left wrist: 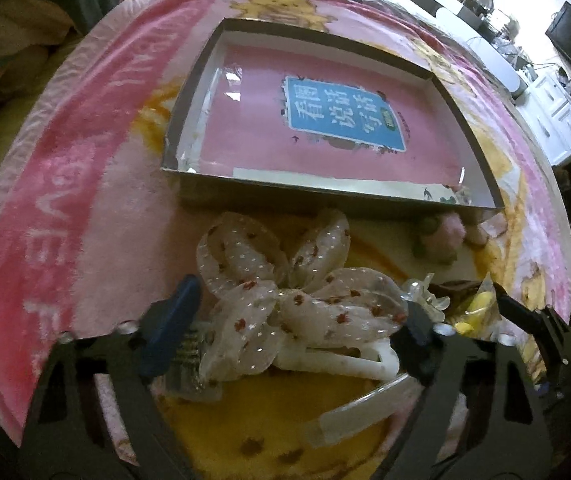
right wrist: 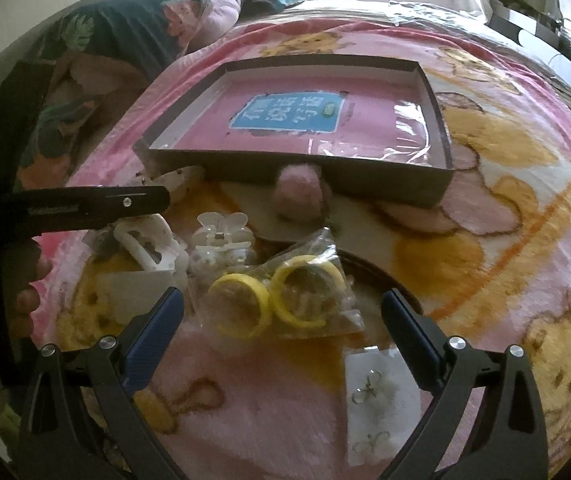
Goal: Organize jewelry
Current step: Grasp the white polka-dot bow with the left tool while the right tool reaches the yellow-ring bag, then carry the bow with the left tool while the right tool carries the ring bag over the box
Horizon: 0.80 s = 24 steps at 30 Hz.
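Observation:
In the left wrist view my left gripper (left wrist: 297, 304) is lowered over a sheer dotted ribbon bow (left wrist: 285, 280) fixed to a white claw clip (left wrist: 349, 360). The bow lies between the blue pads (left wrist: 169, 320), which reach its outer loops without squashing them. My right gripper (right wrist: 281, 296) is open just above a clear bag of yellow rings (right wrist: 285, 300), with its fingers on either side of the bag. Beyond both stands a shallow dark box (left wrist: 325, 190) (right wrist: 385, 186) with a pink floor and a blue label.
A pink cartoon blanket (right wrist: 525, 184) covers the bed. A clear flower clip (right wrist: 221, 232), a pink pom-pom (right wrist: 299, 196), a dark headband (right wrist: 385, 276) and a white card of earrings (right wrist: 377, 400) lie around the bag. A clear headband (left wrist: 365, 404) curves below the bow.

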Motion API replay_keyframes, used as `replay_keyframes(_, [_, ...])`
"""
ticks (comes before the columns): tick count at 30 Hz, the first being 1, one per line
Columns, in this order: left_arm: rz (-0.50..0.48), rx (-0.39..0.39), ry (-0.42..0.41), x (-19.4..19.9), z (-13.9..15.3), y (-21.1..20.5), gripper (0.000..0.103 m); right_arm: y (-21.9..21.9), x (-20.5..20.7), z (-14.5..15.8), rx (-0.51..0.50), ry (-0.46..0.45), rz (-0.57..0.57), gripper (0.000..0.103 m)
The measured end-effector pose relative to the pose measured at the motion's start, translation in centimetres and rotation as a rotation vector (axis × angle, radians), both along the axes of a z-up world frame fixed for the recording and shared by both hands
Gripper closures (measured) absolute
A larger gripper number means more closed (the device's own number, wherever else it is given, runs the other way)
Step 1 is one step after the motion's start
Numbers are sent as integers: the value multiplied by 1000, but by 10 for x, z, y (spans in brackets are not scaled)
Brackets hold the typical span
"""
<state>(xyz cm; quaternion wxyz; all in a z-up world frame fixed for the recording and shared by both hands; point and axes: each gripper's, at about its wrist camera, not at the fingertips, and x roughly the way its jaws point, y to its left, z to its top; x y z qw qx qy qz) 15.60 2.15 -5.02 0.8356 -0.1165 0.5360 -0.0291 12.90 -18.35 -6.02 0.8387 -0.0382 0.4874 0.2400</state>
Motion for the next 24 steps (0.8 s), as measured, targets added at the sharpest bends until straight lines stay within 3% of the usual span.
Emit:
replay_keyframes(8, [-10, -11, -32, -2, 5, 7, 65, 11, -2, -9, -34, -18, 15, 35])
replay_keyframes(9, [-8, -15, -37, -2, 7, 8, 70, 9, -2, -8, -31, -27, 11, 43])
replay_keyframes(12, [-6, -23, -51, -3, 13, 12, 76, 0, -3, -3, -6, -41, -8, 53])
replay_keyframes(18, [-17, -25, -90, -7, 26, 11, 86, -23, -6, 8, 38, -68, -52, 57])
replay_keyframes(24, [-29, -25, -123, -12, 41, 4, 89, -45, -12, 23, 79, -97, -95, 58])
